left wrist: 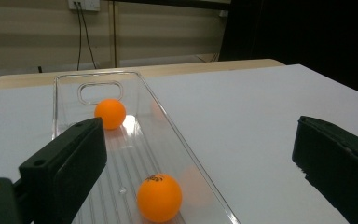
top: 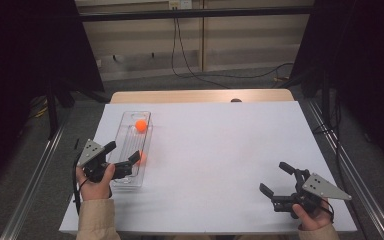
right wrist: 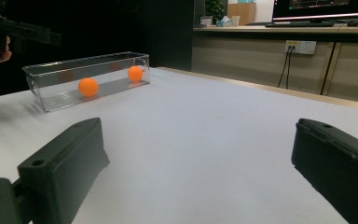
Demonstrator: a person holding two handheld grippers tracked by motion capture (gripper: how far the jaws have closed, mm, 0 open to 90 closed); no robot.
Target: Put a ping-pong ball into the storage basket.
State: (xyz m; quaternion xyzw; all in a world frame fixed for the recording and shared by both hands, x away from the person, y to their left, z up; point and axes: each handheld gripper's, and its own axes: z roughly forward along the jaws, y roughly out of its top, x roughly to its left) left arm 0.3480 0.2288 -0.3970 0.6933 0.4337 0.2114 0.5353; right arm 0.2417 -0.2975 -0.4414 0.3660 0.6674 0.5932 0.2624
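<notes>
Two round orange balls [left wrist: 159, 197] lie in a clear plastic tray [left wrist: 177, 140]. The left gripper [top: 122, 156] gapes wide above it, holding nothing.

A clear tray [top: 125, 150] lies lengthwise at the table's [top: 220, 150] left side, holding two balls: one [top: 140, 125] at the far end, one [top: 142, 158] nearer.
</notes>
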